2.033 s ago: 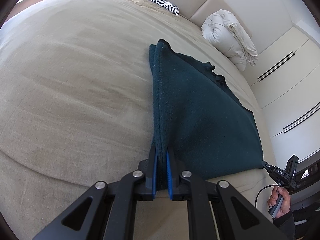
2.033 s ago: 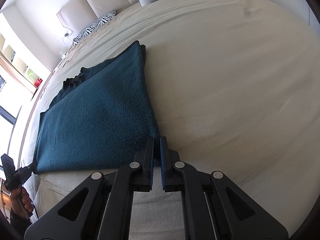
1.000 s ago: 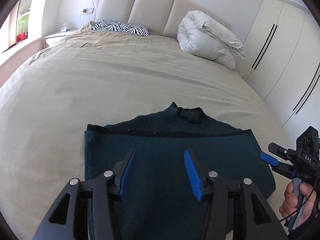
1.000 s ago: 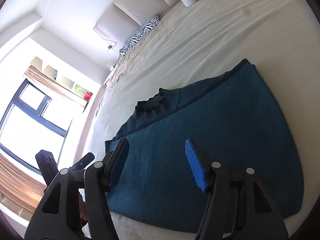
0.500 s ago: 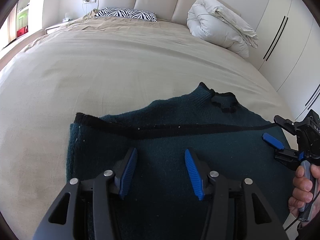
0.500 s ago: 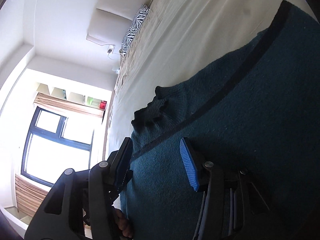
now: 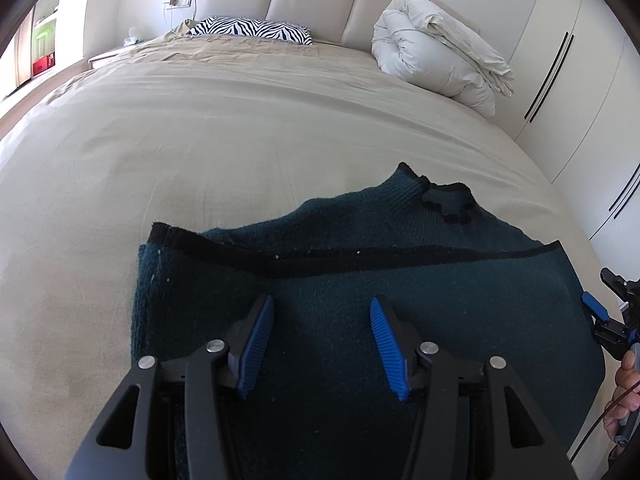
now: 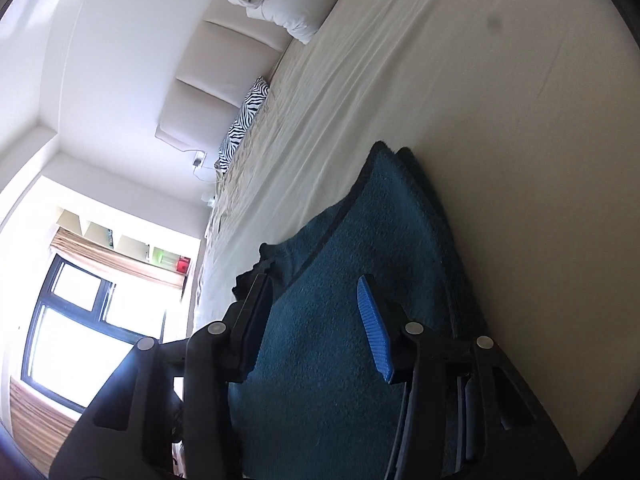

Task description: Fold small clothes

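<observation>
A dark teal knitted sweater (image 7: 360,292) lies folded on the beige bed (image 7: 200,152), its black-trimmed hem laid across the body and its collar (image 7: 448,204) at the far side. My left gripper (image 7: 320,340) is open and empty, hovering just above the sweater's near part. The right gripper (image 7: 600,316) shows at the sweater's right edge in the left wrist view. In the right wrist view the right gripper (image 8: 316,320) is open and empty over the sweater (image 8: 360,280), tilted steeply.
A rolled white duvet (image 7: 440,60) and a zebra-print pillow (image 7: 252,30) lie at the headboard. White wardrobe doors (image 7: 568,80) stand to the right of the bed. A window (image 8: 80,320) and shelves are on the left side of the room.
Both grippers were shut on the sweater's edge two seconds ago; they have let go and opened. They now hover over the folded sweater, the right one swung toward its right edge.
</observation>
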`<action>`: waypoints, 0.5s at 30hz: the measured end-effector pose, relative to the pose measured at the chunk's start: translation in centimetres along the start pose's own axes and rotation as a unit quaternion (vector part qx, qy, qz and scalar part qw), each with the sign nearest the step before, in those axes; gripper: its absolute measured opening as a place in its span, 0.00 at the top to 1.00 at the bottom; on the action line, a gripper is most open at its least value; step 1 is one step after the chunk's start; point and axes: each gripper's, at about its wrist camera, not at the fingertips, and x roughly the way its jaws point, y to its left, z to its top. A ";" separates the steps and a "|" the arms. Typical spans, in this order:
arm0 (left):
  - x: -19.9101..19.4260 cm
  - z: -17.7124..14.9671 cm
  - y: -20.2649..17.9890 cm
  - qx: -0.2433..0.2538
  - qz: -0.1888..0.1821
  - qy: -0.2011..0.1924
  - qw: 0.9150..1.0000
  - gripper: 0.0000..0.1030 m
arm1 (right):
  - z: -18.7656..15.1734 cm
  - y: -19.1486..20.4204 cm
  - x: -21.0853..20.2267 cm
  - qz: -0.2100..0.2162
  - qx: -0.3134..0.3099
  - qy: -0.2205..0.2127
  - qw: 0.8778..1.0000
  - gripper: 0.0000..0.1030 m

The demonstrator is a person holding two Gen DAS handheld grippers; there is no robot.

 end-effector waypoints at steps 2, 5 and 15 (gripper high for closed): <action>0.0 -0.1 -0.2 0.001 0.002 -0.001 1.000 0.47 | -2.4 1.7 0.4 0.040 -0.015 0.041 0.998 0.57; -0.1 -0.1 -0.2 0.002 0.003 -0.002 1.000 0.47 | -6.4 3.9 2.7 0.066 -0.037 0.107 0.991 0.57; -0.6 -0.6 0.0 0.002 -0.002 0.000 1.000 0.47 | -8.3 0.7 3.1 0.059 -0.016 0.120 0.991 0.62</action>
